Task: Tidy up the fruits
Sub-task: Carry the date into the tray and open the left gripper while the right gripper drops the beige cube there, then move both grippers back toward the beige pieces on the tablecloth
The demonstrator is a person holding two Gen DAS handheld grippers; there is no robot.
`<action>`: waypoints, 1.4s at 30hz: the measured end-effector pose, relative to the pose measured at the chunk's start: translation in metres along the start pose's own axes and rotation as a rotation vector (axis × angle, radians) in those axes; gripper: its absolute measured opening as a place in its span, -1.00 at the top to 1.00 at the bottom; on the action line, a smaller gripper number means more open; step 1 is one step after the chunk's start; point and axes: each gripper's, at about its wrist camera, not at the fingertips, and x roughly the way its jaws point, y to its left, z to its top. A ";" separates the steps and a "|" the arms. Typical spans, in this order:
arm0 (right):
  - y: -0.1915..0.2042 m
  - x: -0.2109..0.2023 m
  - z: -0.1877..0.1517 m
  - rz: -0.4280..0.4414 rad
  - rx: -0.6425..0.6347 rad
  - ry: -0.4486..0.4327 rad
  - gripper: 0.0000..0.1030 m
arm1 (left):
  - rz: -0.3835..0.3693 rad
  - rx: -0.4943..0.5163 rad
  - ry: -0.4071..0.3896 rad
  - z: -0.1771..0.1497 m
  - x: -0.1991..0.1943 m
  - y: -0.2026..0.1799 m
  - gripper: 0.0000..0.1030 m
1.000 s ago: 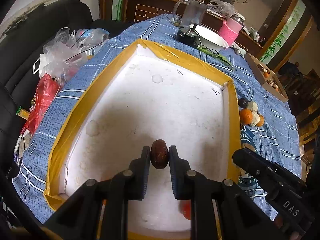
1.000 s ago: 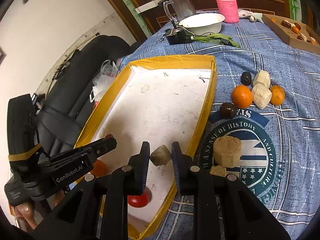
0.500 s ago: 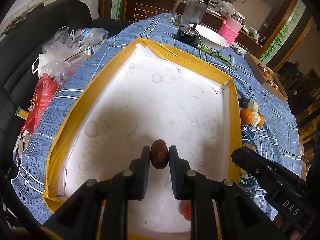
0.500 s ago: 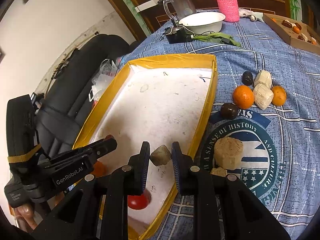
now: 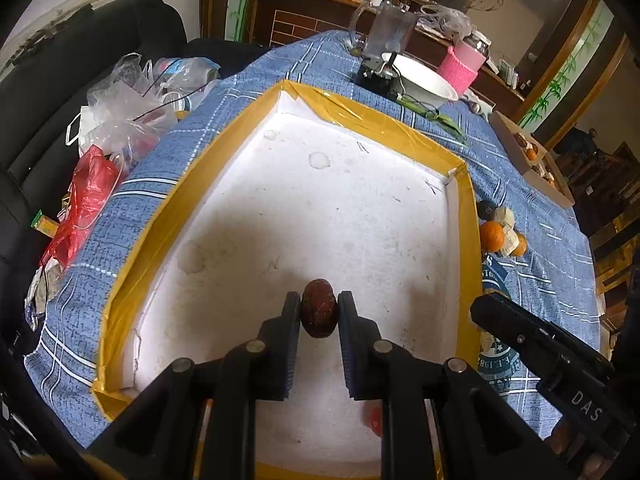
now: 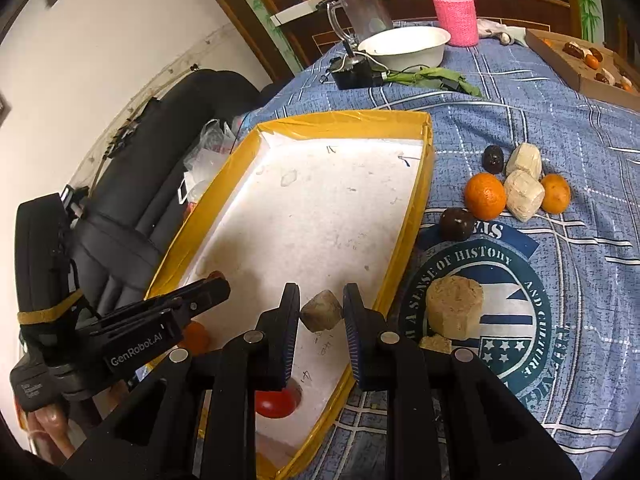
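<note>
Nothing has changed: both claws stay put over the tray [image 5: 466, 208], left claw [image 5: 319, 314] clamped on a dark fruit [image 5: 318, 312], right claw [image 6: 321, 312] on a tan lump [image 6: 322, 314], neither released yet.

Dark reddish-brown oval fruit [image 5: 318, 308] and tan lump [image 6: 322, 315] held above white tray [image 5: 360, 208].

Looks like someone's living or dining room at home: round table with a blue checked tablecloth [image 6: 540, 128], black sofa [image 5: 80, 60] at 10 o'clock, dark wood cabinet [image 5: 320, 20] at 12, plastic bags [image 5: 120, 112] piled up.
</note>
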 end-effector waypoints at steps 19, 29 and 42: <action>0.016 0.065 0.027 -0.023 -0.060 0.106 0.59 | 0.048 0.037 0.044 0.015 0.030 0.016 0.59; 0.022 0.075 0.028 -0.104 -0.127 0.110 0.44 | 0.101 0.037 0.046 0.014 0.038 0.022 -0.23; -0.039 -0.046 0.012 -0.037 0.041 -0.067 -0.03 | -0.022 0.114 -0.080 -0.013 -0.018 -0.024 -0.31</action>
